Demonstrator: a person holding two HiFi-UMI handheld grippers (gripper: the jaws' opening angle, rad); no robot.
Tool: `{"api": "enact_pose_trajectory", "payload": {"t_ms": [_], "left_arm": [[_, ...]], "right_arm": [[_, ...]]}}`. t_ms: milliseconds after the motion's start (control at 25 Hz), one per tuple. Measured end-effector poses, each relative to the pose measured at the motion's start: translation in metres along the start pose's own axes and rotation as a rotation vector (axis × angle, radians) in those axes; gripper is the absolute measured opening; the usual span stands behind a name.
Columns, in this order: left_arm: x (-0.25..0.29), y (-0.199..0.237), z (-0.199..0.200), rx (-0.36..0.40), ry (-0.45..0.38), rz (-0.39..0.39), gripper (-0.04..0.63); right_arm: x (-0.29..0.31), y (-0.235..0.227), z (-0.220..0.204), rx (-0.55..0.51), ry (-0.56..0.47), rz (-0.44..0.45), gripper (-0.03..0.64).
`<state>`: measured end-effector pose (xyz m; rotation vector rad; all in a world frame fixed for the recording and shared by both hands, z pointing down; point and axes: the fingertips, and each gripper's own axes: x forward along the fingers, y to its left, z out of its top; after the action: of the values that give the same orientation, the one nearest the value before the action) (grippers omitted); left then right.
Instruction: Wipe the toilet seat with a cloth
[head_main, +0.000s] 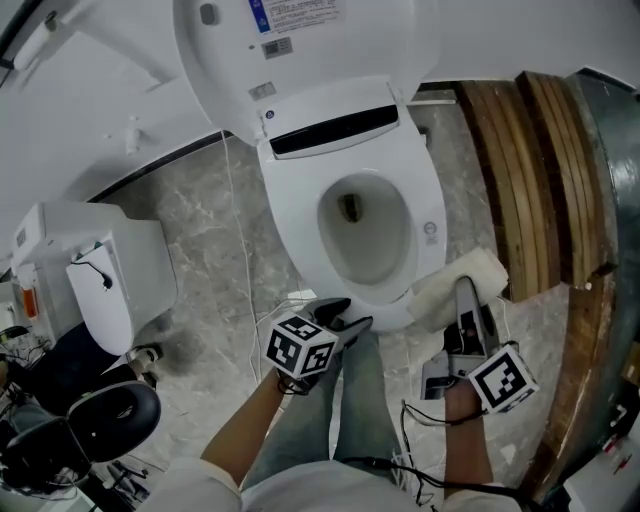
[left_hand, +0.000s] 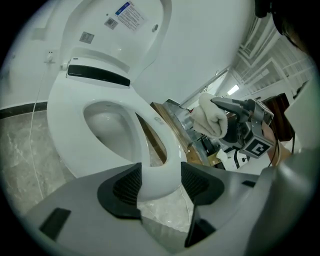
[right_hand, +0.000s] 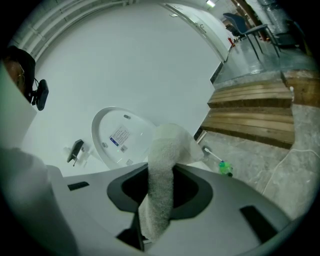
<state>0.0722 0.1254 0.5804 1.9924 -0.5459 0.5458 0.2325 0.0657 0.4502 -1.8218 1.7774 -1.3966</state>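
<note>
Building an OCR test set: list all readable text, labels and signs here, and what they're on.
No text reads word for word.
Blue-and-white sticker on the raised lid: print too small.
Small grey label below it: too small.
Round mark on the toilet seat: blurred.
Marker cubes: black-and-white patterns, no words.

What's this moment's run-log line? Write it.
lid: up | right gripper: shut on cloth, near toilet seat rim | left gripper: open, at seat front
</note>
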Motion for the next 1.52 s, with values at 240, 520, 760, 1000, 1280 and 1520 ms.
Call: {"api": "enact_pose_trajectory", "payload": {"t_ms": [240, 520, 760, 1000, 1280, 1520], "left_arm": [[0.027, 0.028, 0.009, -0.012, -0.056, 0.027, 0.268], [0.044, 0.050, -0.011, -0.007, -0.079, 0.047, 0.252], [0.061, 0.076, -0.042, -0.028, -0.031, 0.092, 0.215], [0.074, 0.095, -0.051, -0.032, -0.002, 0.110, 0.172], [0.073, 0.105, -0.051, -0.051, -0.012, 0.126, 0.087], [0.071, 0.113, -0.057, -0.064, 0.007, 0.132, 0.014]], "right_arm": [[0.002, -0.020, -0.009, -0.018, -0.025, -0.002, 0.100], [0.001, -0.047, -0.037, -0.003, 0.007, -0.014, 0.100], [-0.001, -0.066, -0.053, 0.015, 0.028, -0.036, 0.100], [0.008, -0.071, -0.058, 0.017, 0.038, -0.041, 0.100], [0.021, -0.069, -0.071, 0.025, 0.077, -0.033, 0.100], [0.032, -0.065, -0.076, 0.024, 0.095, -0.025, 0.100]]}}
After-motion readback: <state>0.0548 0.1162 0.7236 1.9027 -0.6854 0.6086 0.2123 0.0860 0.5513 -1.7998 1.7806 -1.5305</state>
